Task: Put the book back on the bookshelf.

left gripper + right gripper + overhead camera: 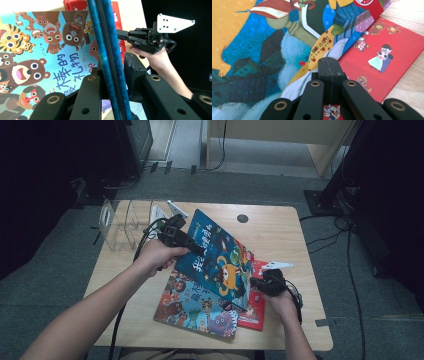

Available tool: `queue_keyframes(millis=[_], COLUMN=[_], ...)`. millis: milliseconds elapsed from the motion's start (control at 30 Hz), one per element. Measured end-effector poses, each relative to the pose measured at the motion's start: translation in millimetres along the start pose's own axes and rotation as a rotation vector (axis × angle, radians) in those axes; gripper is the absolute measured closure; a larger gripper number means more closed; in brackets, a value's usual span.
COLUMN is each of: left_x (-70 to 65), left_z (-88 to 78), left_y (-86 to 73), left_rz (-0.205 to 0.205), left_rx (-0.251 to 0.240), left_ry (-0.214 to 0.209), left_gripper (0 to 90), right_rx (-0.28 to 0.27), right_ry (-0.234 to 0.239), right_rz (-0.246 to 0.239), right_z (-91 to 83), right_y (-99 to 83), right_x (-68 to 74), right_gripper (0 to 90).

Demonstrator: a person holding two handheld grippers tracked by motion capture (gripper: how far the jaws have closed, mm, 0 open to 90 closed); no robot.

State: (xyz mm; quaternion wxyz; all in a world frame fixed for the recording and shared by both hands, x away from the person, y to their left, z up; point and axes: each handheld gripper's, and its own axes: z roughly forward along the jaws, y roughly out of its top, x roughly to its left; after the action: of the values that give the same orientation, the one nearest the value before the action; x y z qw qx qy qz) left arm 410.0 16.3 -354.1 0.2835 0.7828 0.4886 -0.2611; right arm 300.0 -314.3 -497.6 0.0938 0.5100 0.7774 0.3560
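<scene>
1. The wooden table (280,227) fills the middle of the high view, with grey floor around it.
2. A dark blue picture book (216,252) sits at the centre of that frame, tilted and lifted off the table, lying over two other books.
3. Below it, toward the lower centre, an animal picture book (192,307) lies flat; in the left gripper view its cover of bears and tigers covers the left half.
4. A red book (254,312) lies flat at the lower right, partly under the blue one.
5. A clear plastic book stand (120,222) stands at the table's upper left corner.
6. The left gripper (187,241), left of centre, has its jaws around the blue book's edge; in its own view the edge runs between them, and they look clamped on it.
7. The right gripper (256,282), right of centre, has its jaws pressed together at the blue book's lower right corner, over the red book.
</scene>
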Motion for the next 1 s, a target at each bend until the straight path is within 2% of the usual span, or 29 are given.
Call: queue_keyframes(millis=[267, 400, 433, 467, 533, 600, 667, 767, 833, 1000], left_x=[-3.1, -2.6, -2.3, -2.2, -1.8, -1.3, -0.7, -1.5, -4.0, -7.5], left_z=[2.9, 2.3, 2.0, 1.9, 1.8, 1.4, 0.2, -0.6, -1.3, -3.6], left_y=[4.7, 5.7, 5.9, 6.1, 6.3, 6.8, 7.6, 8.7, 9.2, 11.8], left_rz=[0.0, -0.009, -0.011, -0.014, -0.021, -0.027, -0.04, -0.048, -0.042, -0.068], left_rx=[0.01, 0.017, 0.019, 0.019, 0.021, 0.022, 0.022, 0.029, 0.031, 0.033], left_ry=[0.007, -0.008, -0.012, -0.013, -0.017, -0.02, -0.024, -0.025, -0.02, -0.029], left_gripper=[77.3, 78.7, 79.1, 79.4, 79.7, 80.1, 80.7, 80.9, 80.8, 80.8], right_rx=[0.002, -0.003, -0.004, -0.008, -0.016, -0.021, -0.03, -0.045, -0.047, -0.044], right_ry=[0.0, 0.002, 0.001, -0.016, -0.006, -0.005, -0.018, -0.02, -0.019, -0.012], right_rz=[0.0, 0.002, 0.002, 0.0, 0.026, 0.009, -0.013, -0.016, -0.016, -0.011], right_z=[0.8, 1.1, 1.1, 0.9, 0.2, 0.2, 0.0, -0.4, -0.5, -0.7], right_y=[0.9, 0.7, 0.6, 0.4, -0.5, -1.0, -1.4, -2.4, -2.5, -2.5], right_x=[0.7, 0.3, 0.0, -0.7, -4.2, -4.6, -4.8, -6.7, -7.3, -6.8], right_gripper=[90.0, 90.0, 87.1, 80.4, 77.6, 75.3, 66.4, 58.2, 57.1, 53.9])
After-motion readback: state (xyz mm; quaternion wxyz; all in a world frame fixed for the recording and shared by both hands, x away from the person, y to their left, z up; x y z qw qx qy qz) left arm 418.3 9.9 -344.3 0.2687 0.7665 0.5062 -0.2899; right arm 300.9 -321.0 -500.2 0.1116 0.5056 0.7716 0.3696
